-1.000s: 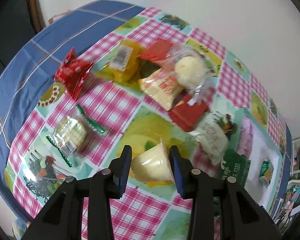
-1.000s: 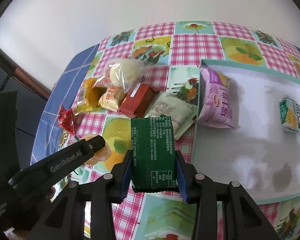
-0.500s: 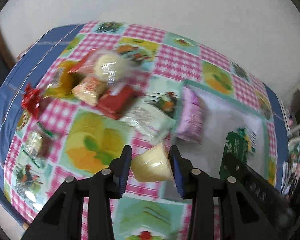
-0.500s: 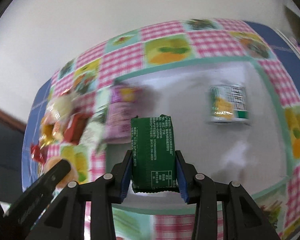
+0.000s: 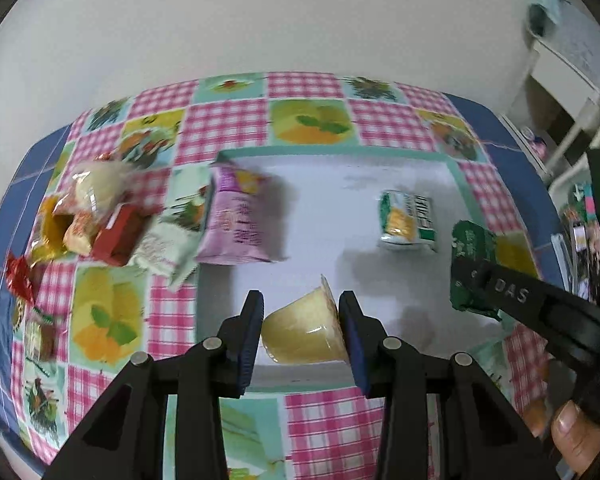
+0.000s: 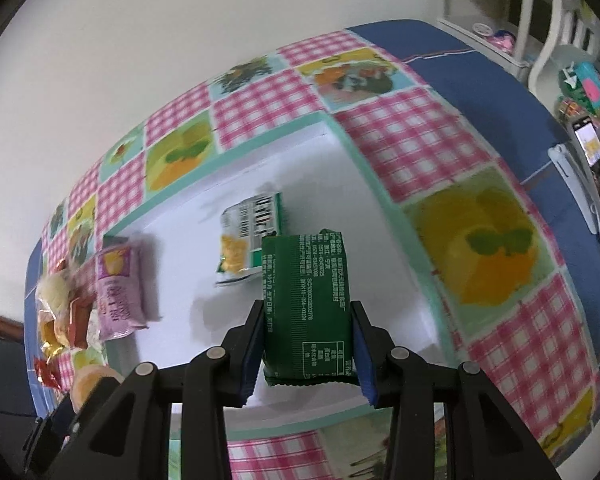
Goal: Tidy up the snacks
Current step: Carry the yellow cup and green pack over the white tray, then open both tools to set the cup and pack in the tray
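**Both tools loaded above the white tray**

Over the near part of the white tray [image 5: 340, 208], in the left wrist view, the left tool [image 5: 301, 320] is clamped on a yellow jelly cup [image 5: 304, 330], lying sideways between the pads. On the tray lie a purple snack bag [image 5: 236, 220], at its left edge, and a green-and-yellow packet [image 5: 407, 220], further right. Left of the tray, a heap of snacks [image 5: 96, 216] sits on the checked tabletop [image 5: 228, 124]. At the right edge the right tool's arm crosses the view with a dark green packet [image 5: 470, 256], and a thumb [image 5: 572, 436] shows low in the corner.

From the right wrist view, the right tool [image 6: 308, 340] grips the dark green packet [image 6: 308, 304] by its sides, held above the tray [image 6: 380, 280]. The green-and-yellow packet [image 6: 252, 236] lies just beyond it, the purple snack bag [image 6: 118, 292] at the tray's left edge.
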